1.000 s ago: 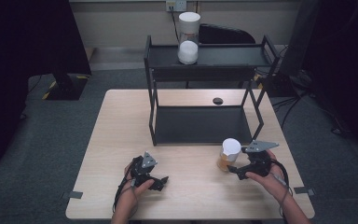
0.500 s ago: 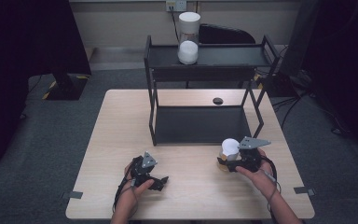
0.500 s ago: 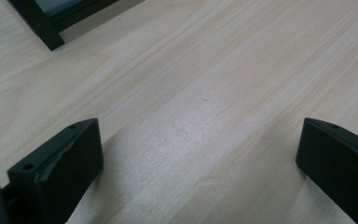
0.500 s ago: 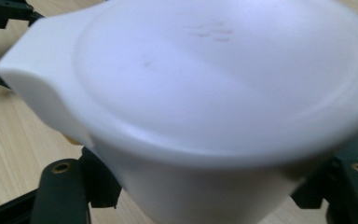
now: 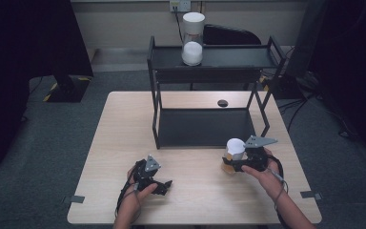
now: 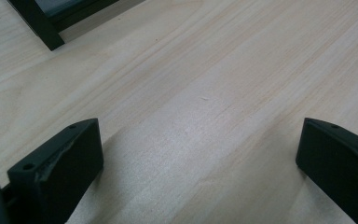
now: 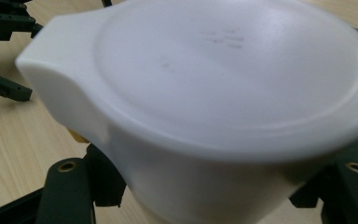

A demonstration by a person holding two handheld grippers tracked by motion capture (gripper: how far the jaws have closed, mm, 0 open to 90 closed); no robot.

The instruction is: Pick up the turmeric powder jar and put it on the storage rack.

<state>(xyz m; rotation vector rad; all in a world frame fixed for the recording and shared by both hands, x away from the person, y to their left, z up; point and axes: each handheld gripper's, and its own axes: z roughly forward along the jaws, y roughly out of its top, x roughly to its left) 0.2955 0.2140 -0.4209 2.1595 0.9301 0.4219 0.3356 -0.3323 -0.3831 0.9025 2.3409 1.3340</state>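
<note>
On the near right part of the light wooden desk [image 5: 124,143] stands a jar with a white lid [image 5: 234,149] and amber contents below. The right gripper [image 5: 236,160] sits at its side, held by the person's right hand [image 5: 262,174]. Its fingers have just been closing, and they now clamp on the jar beneath the lid; in the right gripper view the white lid [image 7: 228,93] looms large, with a black finger [image 7: 70,186] pressed in on each side of the jar body.

The left gripper [image 5: 164,186] rests low over the near left part of the desk in the left hand [image 5: 136,198]. Its fingers [image 6: 60,163] stand wide apart with bare wood between them.

A black two-tier metal rack [image 5: 205,126] stands at the far middle of the desk. On its upper shelf, at the far side, stands a clear canister with a white lid [image 5: 193,38]. A small dark round object [image 5: 222,103] lies on the desk beneath the upper shelf, towards the far edge, well apart from the jar.
</note>
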